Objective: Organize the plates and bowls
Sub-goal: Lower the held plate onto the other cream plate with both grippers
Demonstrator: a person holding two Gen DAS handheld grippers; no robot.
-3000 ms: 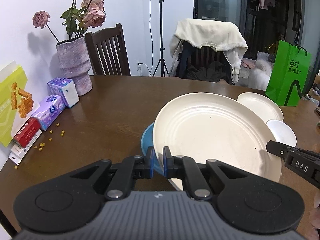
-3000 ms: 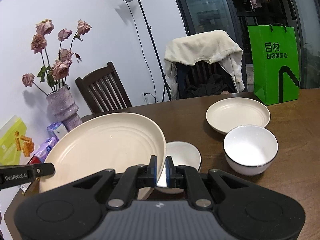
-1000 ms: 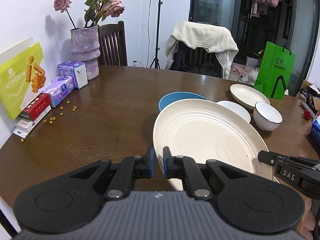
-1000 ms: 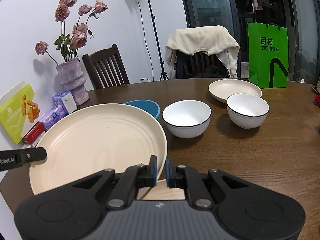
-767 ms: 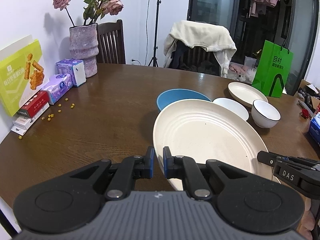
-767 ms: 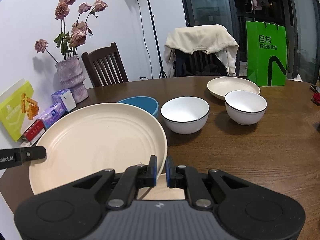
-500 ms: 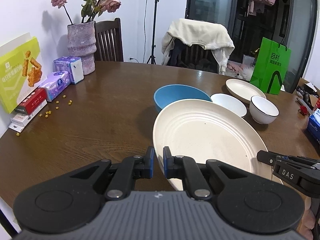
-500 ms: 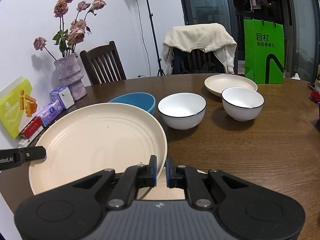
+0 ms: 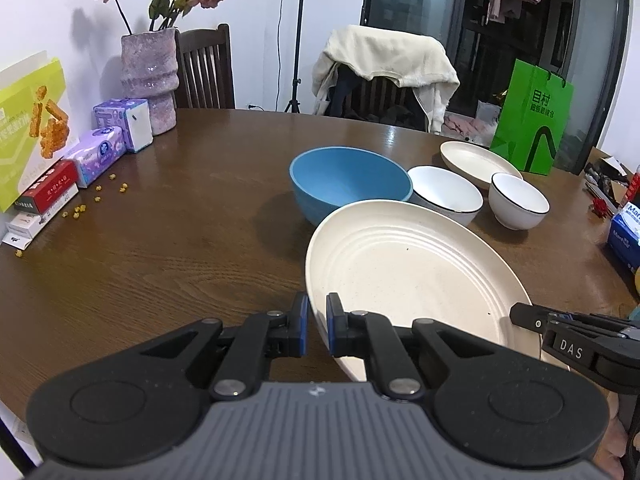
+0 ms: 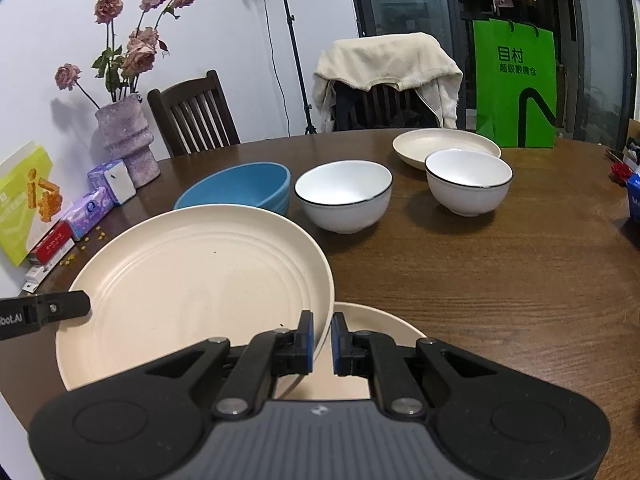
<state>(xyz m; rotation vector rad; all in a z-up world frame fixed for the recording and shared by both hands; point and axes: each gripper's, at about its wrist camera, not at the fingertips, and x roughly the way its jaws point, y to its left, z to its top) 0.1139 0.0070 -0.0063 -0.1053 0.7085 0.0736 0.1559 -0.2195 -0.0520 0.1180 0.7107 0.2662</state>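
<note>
A large cream plate (image 9: 412,276) (image 10: 192,292) hangs over the near part of the brown table, held by both grippers. My left gripper (image 9: 316,322) is shut on its left rim and my right gripper (image 10: 322,338) is shut on its right rim. Under the held plate lies a second cream plate (image 10: 376,328), partly covered. Behind stand a blue bowl (image 9: 348,178) (image 10: 244,188), two white bowls with dark rims (image 10: 344,198) (image 10: 468,180), and a smaller cream plate (image 10: 436,146).
Along the table's left edge stand a purple vase of dried roses (image 9: 150,76), tissue packs (image 9: 120,136), boxes (image 9: 32,128) and scattered yellow crumbs (image 9: 96,200). A green paper bag (image 10: 514,80) stands at the far right. Two chairs (image 9: 208,68) stand behind the table.
Both grippers have carried the large plate back toward the near table edge and lowered it a little. The blue bowl and white bowls now show fully behind it.
</note>
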